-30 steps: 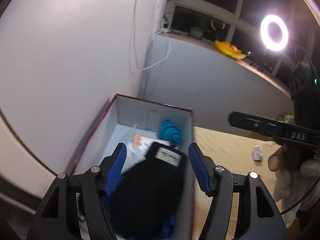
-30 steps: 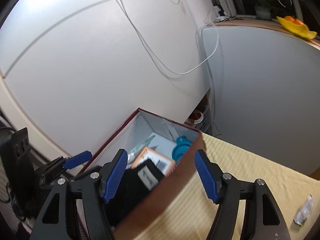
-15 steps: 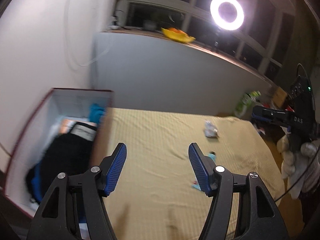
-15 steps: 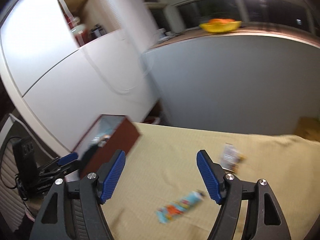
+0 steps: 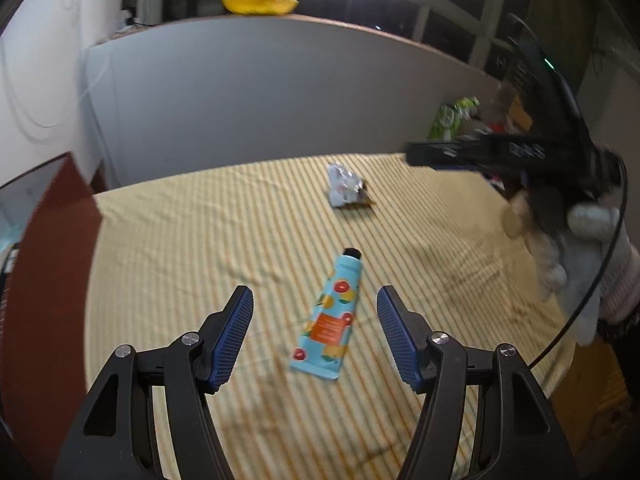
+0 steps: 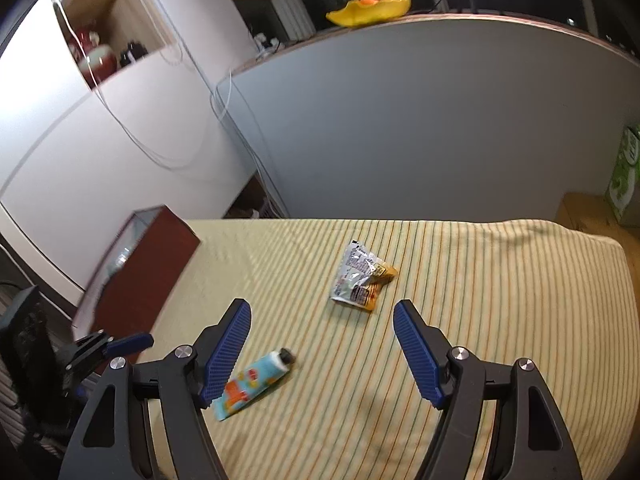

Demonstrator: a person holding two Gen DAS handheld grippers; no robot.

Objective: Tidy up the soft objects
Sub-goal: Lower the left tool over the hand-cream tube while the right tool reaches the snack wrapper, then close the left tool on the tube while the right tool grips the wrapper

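A light-blue tube with fruit print and a black cap [image 5: 330, 322] lies on the yellow striped tablecloth [image 5: 208, 248]; it also shows in the right wrist view [image 6: 252, 386]. A crinkled silver and orange snack packet [image 5: 345, 191] lies farther back, also in the right wrist view [image 6: 360, 276]. My left gripper [image 5: 314, 334] is open and empty, hovering just above the tube. My right gripper [image 6: 322, 350] is open and empty, above the cloth between tube and packet. The dark red box [image 6: 140, 272] stands at the table's left edge.
A grey partition wall [image 6: 400, 128] runs behind the table, with a yellow bowl [image 6: 368, 10] on its ledge. The right gripper and gloved hand [image 5: 560, 216] show at the right of the left wrist view. A green pack [image 6: 626, 176] stands at far right.
Both grippers have swung right, away from the red box with the black glove inside, and now face the tube and packet on the cloth. Both stay open and empty.
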